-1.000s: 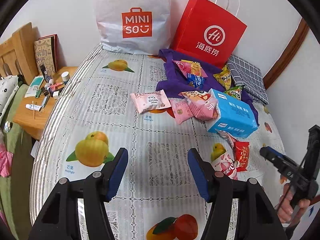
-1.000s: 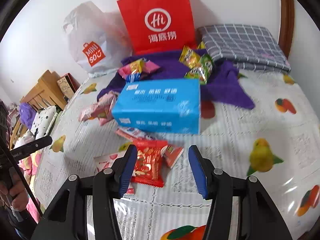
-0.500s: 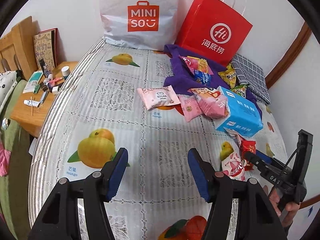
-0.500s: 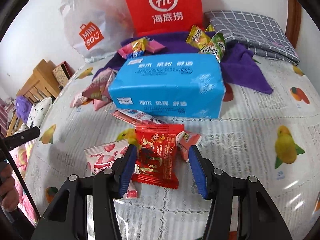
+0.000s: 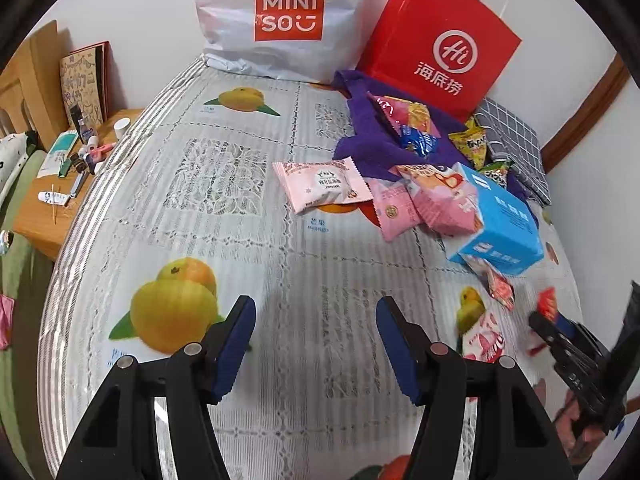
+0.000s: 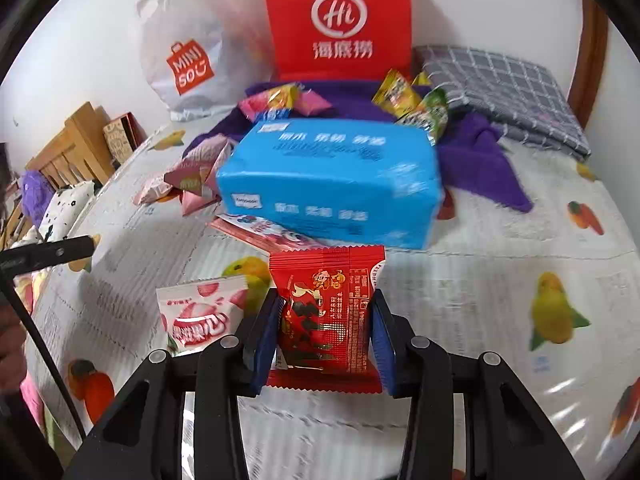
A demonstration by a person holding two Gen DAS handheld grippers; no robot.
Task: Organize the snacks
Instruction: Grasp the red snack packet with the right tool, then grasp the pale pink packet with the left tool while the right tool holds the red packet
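Note:
A red snack packet (image 6: 326,312) lies on the fruit-print cover in front of the blue tissue pack (image 6: 332,184). My right gripper (image 6: 326,294) straddles it. Its jaws are closing, and both blue pads touch the packet's sides. A pink-and-white packet (image 6: 200,312) lies just to its left. In the left wrist view the right gripper (image 5: 560,328) shows at the lower right with the red packet (image 5: 546,304) at its tip. My left gripper (image 5: 315,304) hangs open over bare cover, nothing between its fingers. Several pink packets (image 5: 324,186) lie farther back.
A red paper bag (image 5: 440,40) and a white Miniso bag (image 5: 280,16) stand against the wall. More snacks rest on a purple cloth (image 5: 360,148). A grey checked pillow (image 6: 500,92) lies at the right. A cluttered wooden side table (image 5: 60,184) stands left of the bed.
My right gripper came down over the red packet and its jaws narrowed onto it. My left gripper sank a little toward the cover, still open and empty.

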